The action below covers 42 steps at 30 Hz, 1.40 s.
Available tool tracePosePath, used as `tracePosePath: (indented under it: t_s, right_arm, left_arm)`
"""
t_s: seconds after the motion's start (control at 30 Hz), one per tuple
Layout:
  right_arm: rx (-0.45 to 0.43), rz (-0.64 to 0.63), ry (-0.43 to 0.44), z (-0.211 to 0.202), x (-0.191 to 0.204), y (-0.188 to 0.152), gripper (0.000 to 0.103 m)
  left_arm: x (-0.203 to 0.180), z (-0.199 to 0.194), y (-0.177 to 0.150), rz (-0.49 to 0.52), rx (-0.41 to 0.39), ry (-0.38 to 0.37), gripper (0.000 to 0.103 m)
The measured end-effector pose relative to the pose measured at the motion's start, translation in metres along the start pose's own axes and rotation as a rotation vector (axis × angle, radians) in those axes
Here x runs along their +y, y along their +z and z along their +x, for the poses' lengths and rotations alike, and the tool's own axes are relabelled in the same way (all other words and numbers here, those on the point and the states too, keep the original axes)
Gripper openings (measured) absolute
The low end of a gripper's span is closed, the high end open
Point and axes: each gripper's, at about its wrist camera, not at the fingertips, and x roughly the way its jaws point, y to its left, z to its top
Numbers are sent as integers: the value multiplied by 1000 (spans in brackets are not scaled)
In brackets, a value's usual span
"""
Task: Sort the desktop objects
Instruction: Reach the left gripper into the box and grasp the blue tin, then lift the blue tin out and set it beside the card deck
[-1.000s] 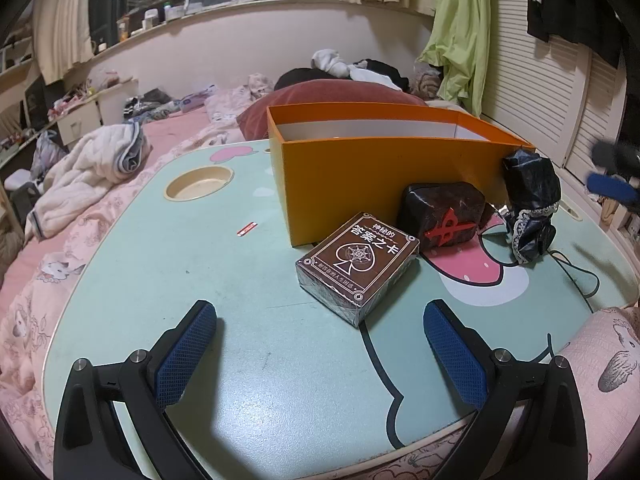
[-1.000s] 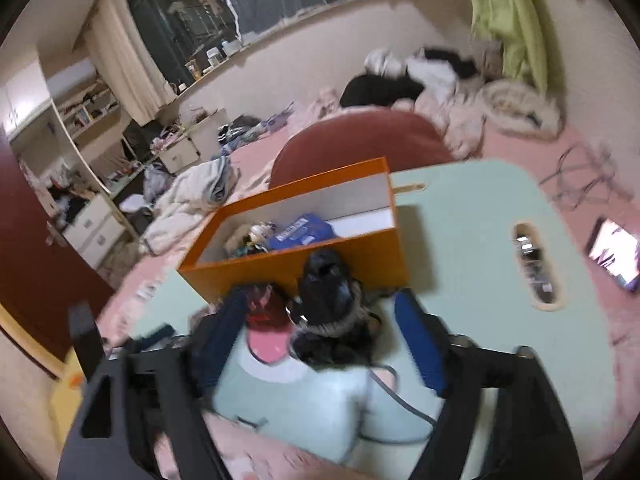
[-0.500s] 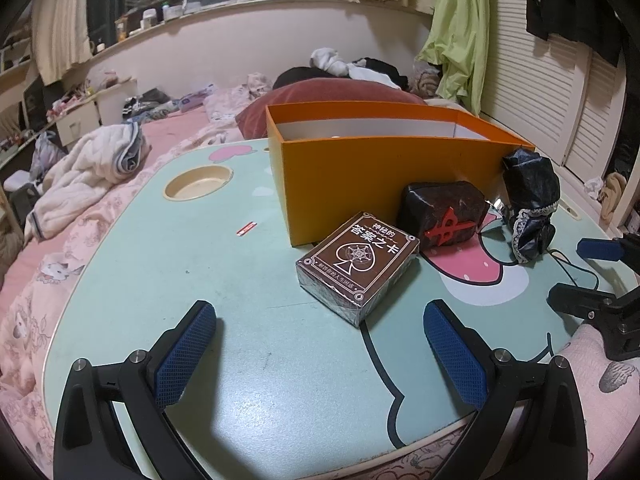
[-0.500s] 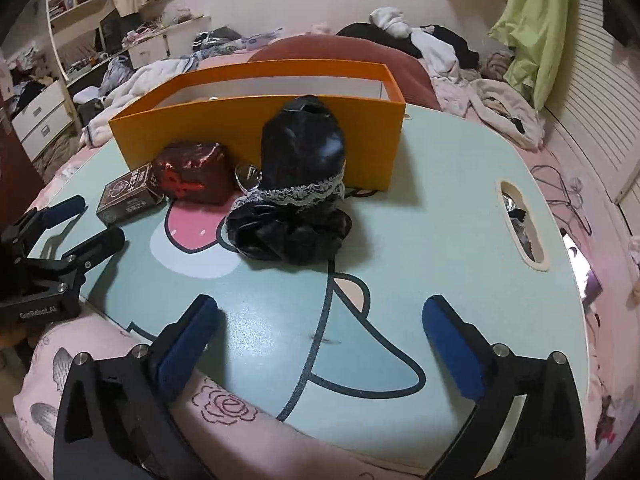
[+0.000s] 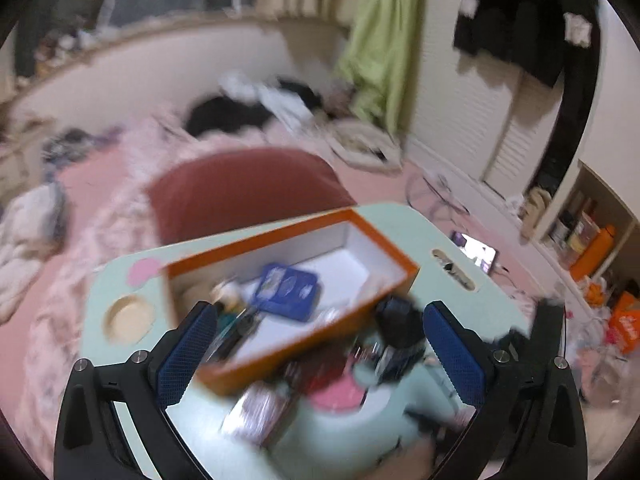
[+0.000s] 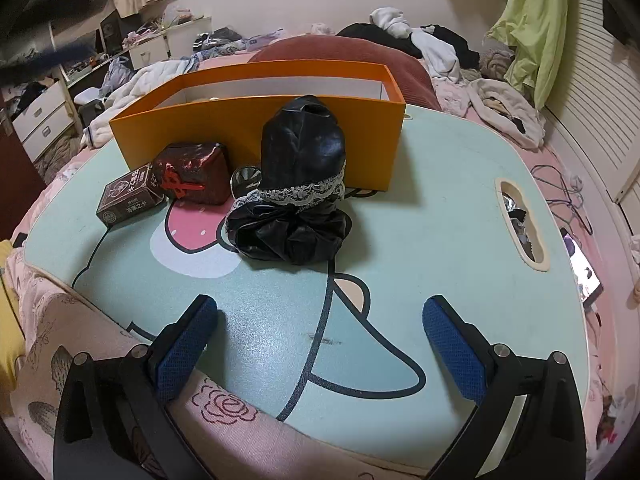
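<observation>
An orange box (image 6: 256, 128) stands on the mint table (image 6: 440, 240). In front of it lie a black lace-trimmed pouch (image 6: 300, 184), a dark red wrapped box (image 6: 192, 172) and a brown card box (image 6: 128, 196). My right gripper (image 6: 320, 344) is open and empty, low over the table's near edge, well short of the pouch. My left gripper (image 5: 320, 352) is open and empty, raised high above the orange box (image 5: 288, 284); its view is blurred. A blue item (image 5: 286, 290) lies inside the box.
The table has a round cup recess (image 5: 128, 320) at left and a slot (image 6: 520, 224) at right. A phone (image 6: 584, 268) lies beyond the right edge. A red cushion (image 6: 340, 56) and piled clothes sit behind the box. Pink bedding surrounds the table.
My left gripper has lifted quickly from low in front of the card box to high above the orange box. My right gripper came down low at the table's near edge and stays there.
</observation>
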Motion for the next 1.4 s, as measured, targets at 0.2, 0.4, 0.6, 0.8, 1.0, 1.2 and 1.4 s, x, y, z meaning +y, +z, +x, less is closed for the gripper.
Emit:
tracePosePath:
  t_s: [0.2,0.4,0.6,0.8,1.0,1.2,1.4]
  right_arm:
    - [-3,0,1,6,-1,0,102]
    - [-8,0,5,10,-2,4,102]
    - [-10,2,4,6,-3,2,102]
    - [-13,3,4,-1,-13,12,102]
    - [-14,2,4,-5,-14,11,102]
    - [-14,2,4,-6,-13,11,102]
    - [-14,2,5,-7,-13,11,102]
  left_arm:
    - [22,122,41,-47,355,76,68]
    - [11,168,33,37,478,155,76]
    - [21,185,29,11,559,135,66]
    - [30,159,36,-32,409,45,65]
    - [29,41,41,-137,22,-113,66]
    - [15,-48,-39,-141,-101,-71,66]
    - [4,-24,-99,-107,59,-51,66]
